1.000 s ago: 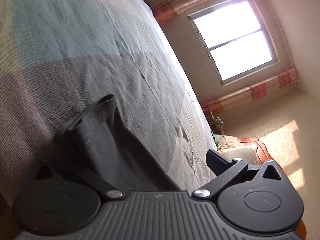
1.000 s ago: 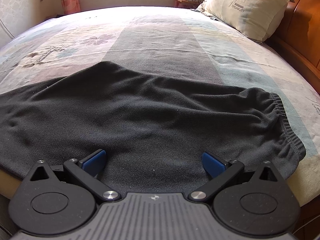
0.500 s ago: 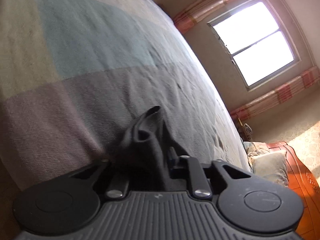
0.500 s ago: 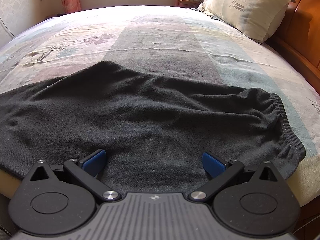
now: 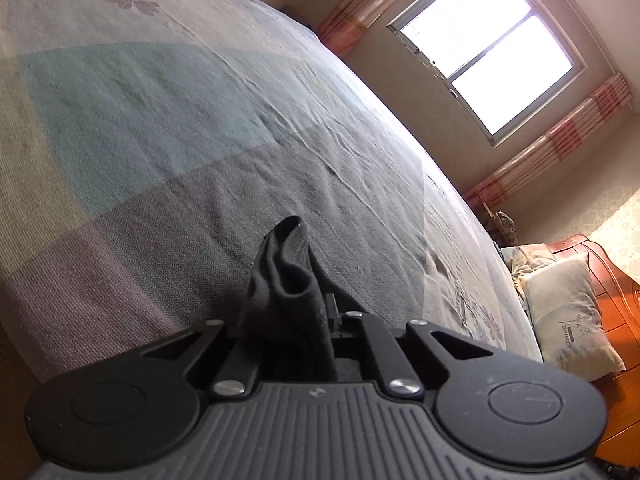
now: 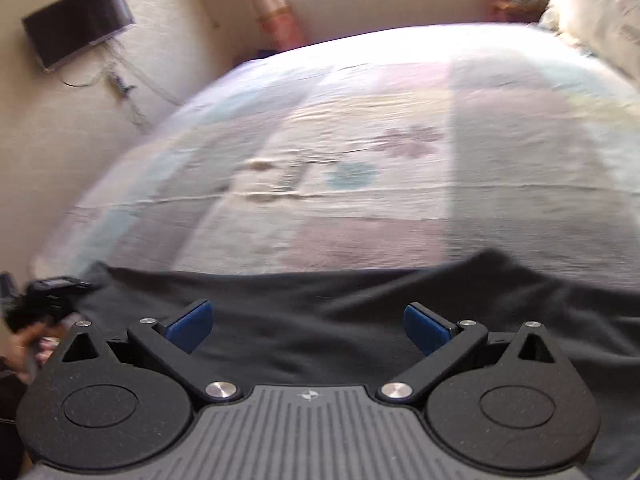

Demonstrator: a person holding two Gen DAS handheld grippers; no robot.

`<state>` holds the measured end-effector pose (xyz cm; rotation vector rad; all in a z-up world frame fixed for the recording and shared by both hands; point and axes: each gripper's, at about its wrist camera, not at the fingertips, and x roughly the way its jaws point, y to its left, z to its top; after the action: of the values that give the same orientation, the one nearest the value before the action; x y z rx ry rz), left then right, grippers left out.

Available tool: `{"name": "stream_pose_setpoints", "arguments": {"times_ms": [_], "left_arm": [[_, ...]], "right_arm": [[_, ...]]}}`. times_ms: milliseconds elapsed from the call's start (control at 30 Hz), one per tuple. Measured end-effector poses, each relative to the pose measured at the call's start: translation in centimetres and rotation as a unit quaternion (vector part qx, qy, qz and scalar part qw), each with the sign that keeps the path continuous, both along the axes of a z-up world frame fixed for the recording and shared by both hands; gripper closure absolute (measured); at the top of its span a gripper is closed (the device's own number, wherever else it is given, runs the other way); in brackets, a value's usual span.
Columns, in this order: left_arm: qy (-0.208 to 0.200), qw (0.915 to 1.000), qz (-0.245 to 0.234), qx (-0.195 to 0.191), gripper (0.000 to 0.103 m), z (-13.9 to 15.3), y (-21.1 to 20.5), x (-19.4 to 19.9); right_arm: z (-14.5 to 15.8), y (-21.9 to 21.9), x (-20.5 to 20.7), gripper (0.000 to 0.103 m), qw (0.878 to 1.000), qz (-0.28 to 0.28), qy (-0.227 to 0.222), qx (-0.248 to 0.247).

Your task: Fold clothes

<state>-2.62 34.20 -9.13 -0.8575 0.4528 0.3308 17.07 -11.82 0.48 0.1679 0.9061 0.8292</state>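
Dark grey trousers (image 6: 320, 292) lie across the near edge of the bed (image 6: 360, 140). My left gripper (image 5: 296, 312) pinches a bunched end of the trousers (image 5: 286, 276), and its jaws are still closing on the cloth, which stands up in a fold above them. In the right wrist view that same gripper (image 6: 48, 292) and the hand holding it show at the far left. My right gripper (image 6: 306, 322) hovers over the middle of the trousers, its blue pads (image 6: 190, 322) wide apart with nothing between them. This view is blurred by motion.
The patchwork bedspread (image 5: 160, 120) stretches away towards a bright window (image 5: 480, 40) with striped curtains. A pillow (image 5: 568, 312) leans on the wooden headboard (image 5: 612, 300) at the right. A dark screen (image 6: 76, 22) hangs on the wall beyond the bed's left side.
The left gripper went from wide open to shut on the trouser end and lifted it slightly. The right gripper, still open, swung left and upward, away from the waistband side.
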Motion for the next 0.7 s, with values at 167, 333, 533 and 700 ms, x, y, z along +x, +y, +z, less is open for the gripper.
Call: {"name": "stream_pose_setpoints", "arguments": {"times_ms": [167, 333, 533, 700], "left_arm": [[-0.018, 0.9997, -0.014, 0.003, 0.099, 1.5, -0.4, -0.1], [-0.034, 0.9991, -0.026, 0.003, 0.099, 2.4, -0.6, -0.2], [-0.042, 0.9986, -0.032, 0.005, 0.099, 2.2, -0.7, -0.3], [-0.052, 0.9983, -0.027, -0.004, 0.099, 1.4, -0.5, -1.2]], "right_arm": [[-2.0, 10.5, 1.4, 0.000, 0.974, 0.118, 0.155, 0.114], [-4.8, 19.0, 1.2, 0.000, 0.949, 0.164, 0.243, 0.120], [-8.1, 23.1, 1.0, 0.000, 0.929, 0.137, 0.323, 0.119], [-8.1, 25.0, 1.1, 0.000, 0.943, 0.117, 0.301, 0.086]]}}
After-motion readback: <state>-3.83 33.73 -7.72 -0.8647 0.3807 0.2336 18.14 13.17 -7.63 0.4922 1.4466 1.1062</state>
